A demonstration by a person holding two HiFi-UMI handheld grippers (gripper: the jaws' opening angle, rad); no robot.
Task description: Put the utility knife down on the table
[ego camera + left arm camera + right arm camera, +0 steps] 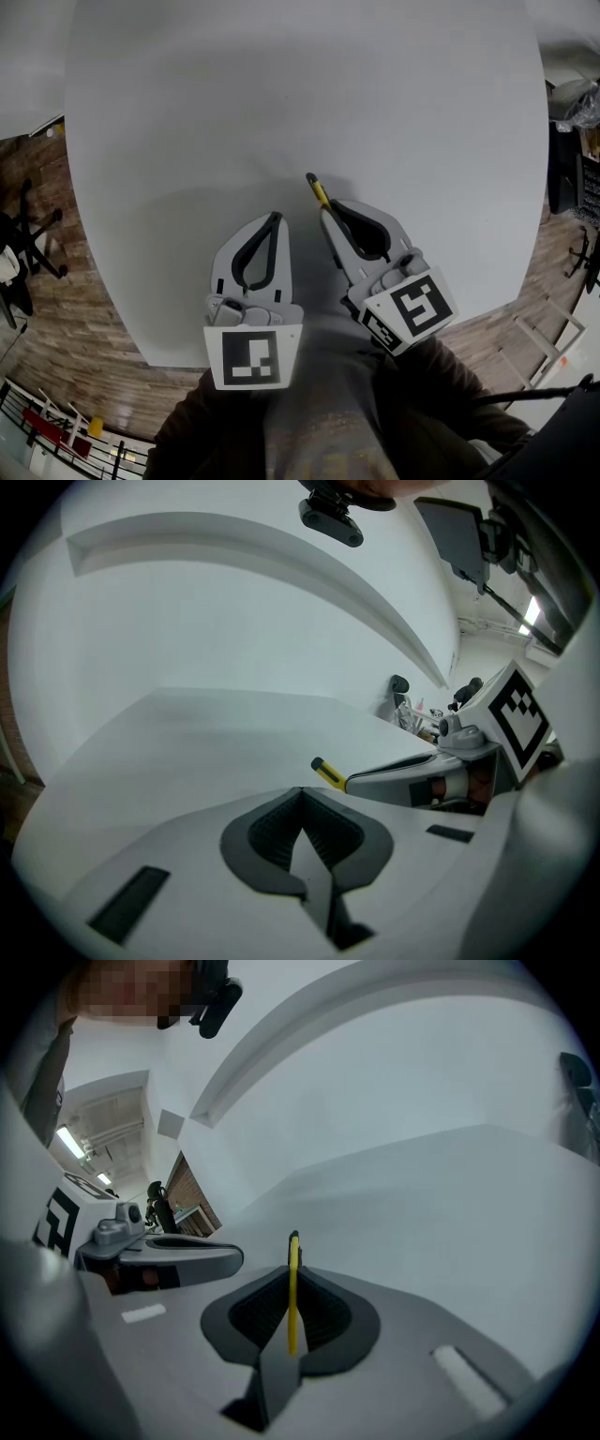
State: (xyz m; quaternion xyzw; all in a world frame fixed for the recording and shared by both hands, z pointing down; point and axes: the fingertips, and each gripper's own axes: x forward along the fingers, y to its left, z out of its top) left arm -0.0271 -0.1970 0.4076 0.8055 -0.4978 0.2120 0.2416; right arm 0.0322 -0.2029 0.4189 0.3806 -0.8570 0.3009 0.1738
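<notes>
A slim yellow and black utility knife [318, 190] sticks out forward from my right gripper [330, 208], which is shut on it above the white table [300, 94]. In the right gripper view the knife [292, 1288] stands edge-on between the dark pads, its black tip pointing ahead. My left gripper [276, 217] hangs beside it on the left, shut with nothing in it. From the left gripper view [302, 794] the knife's tip [327, 773] shows poking past the right gripper's jaws.
The round white table fills most of the head view, its near edge just under the grippers. Wooden floor [56, 309] lies around it, with a black chair [28, 234] at the left and shelving [577, 150] at the right.
</notes>
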